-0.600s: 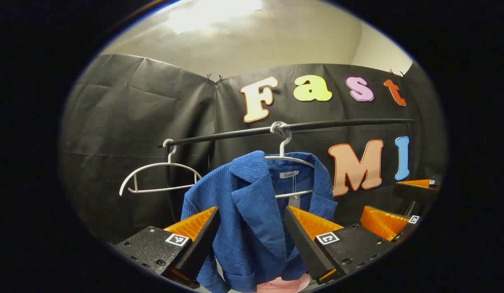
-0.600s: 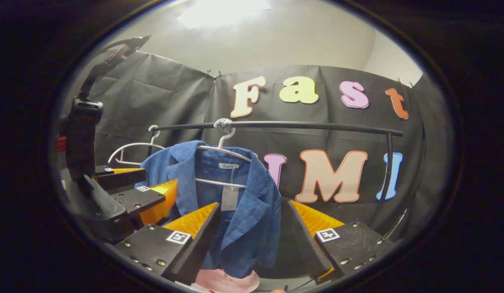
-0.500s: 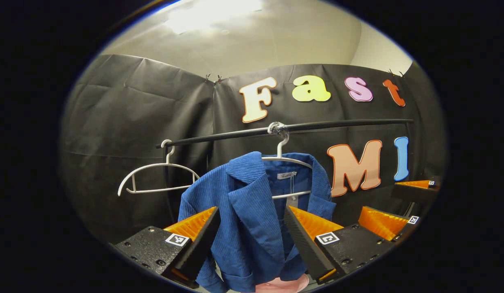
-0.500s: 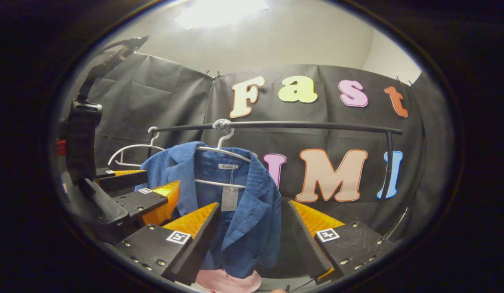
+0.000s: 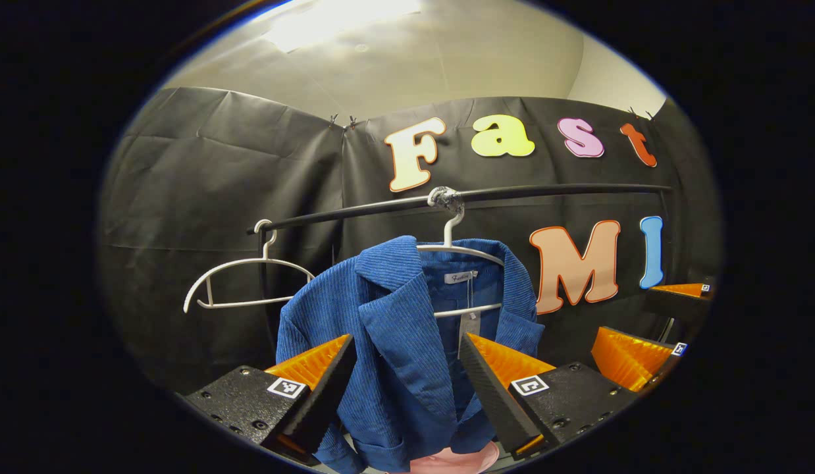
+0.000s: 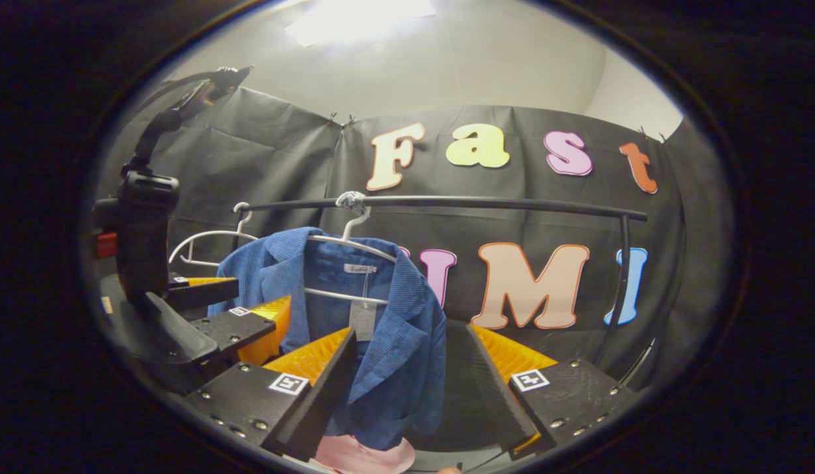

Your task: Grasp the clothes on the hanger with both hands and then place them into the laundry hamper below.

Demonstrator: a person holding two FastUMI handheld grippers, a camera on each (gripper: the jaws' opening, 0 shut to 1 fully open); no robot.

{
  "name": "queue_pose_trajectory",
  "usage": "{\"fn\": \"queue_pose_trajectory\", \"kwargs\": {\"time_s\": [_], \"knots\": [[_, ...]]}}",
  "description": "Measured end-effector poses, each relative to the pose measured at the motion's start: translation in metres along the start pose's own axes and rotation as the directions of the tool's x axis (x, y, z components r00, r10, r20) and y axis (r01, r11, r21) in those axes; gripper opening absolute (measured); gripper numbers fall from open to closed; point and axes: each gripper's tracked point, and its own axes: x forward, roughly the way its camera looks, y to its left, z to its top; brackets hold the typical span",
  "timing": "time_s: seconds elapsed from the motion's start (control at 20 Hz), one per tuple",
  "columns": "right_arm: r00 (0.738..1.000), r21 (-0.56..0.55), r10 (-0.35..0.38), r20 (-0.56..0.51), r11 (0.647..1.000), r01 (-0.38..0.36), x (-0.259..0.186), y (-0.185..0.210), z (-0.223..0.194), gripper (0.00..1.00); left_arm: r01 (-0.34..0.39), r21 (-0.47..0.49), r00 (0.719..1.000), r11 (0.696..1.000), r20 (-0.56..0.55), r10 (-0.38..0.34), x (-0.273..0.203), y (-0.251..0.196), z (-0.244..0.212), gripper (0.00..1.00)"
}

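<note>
A blue corduroy jacket [image 5: 407, 329] hangs on a white hanger [image 5: 457, 250] from a black rail [image 5: 546, 192]. My left gripper [image 5: 407, 339] is open in front of the jacket's left lapel, and I cannot tell whether the fingers touch the cloth. In the right gripper view, the jacket [image 6: 388, 342] hangs just past my open right gripper [image 6: 411, 330], whose left finger overlaps the right lapel. The right gripper [image 5: 628, 311] shows at the far right of the left gripper view. The left gripper [image 6: 262, 293] shows at the left of the right gripper view.
An empty white hanger [image 5: 249, 283] hangs at the rail's left end, also seen as the empty hanger [image 6: 203, 240]. Something pink [image 5: 457, 461] lies below the jacket's hem, the pink thing [image 6: 365, 454]. The rail's right upright [image 6: 621, 276] stands to the right.
Both views have shifted slightly and the jacket looks a little larger and nearer. Both grippers stay open. The jacket still hangs on its hanger.
</note>
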Motion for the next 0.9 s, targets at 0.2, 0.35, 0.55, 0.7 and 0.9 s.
{"fn": "queue_pose_trajectory", "kwargs": {"time_s": [0.2, 0.35, 0.55, 0.7, 0.9], "knots": [[1.000, -0.014, -0.007, -0.004, 1.000, 0.007, 0.001, -0.004, -0.004, 0.96, -0.001, -0.002, 1.000, 1.000, -0.011, 0.001, 0.005, -0.003, -0.004, 0.97], [1.000, -0.016, -0.020, -0.005, 1.000, 0.020, 0.003, -0.010, -0.005, 0.96, 0.002, -0.011, 0.999, 1.000, -0.032, -0.002, 0.010, -0.007, -0.013, 0.97], [0.999, -0.026, -0.038, -0.011, 0.999, 0.038, 0.005, -0.020, -0.008, 0.96, 0.003, -0.002, 0.998, 1.000, -0.055, -0.003, 0.020, -0.013, -0.024, 0.98], [0.999, -0.039, -0.053, -0.009, 0.998, 0.053, 0.007, -0.027, -0.011, 0.96, 0.001, 0.007, 0.996, 1.000, -0.086, -0.001, 0.027, -0.018, -0.037, 0.98], [0.998, -0.046, -0.060, -0.011, 0.997, 0.059, 0.014, -0.033, -0.014, 0.96, -0.022, 0.019, 0.992, 1.000, -0.127, 0.024, 0.040, -0.017, -0.053, 0.98]]}}
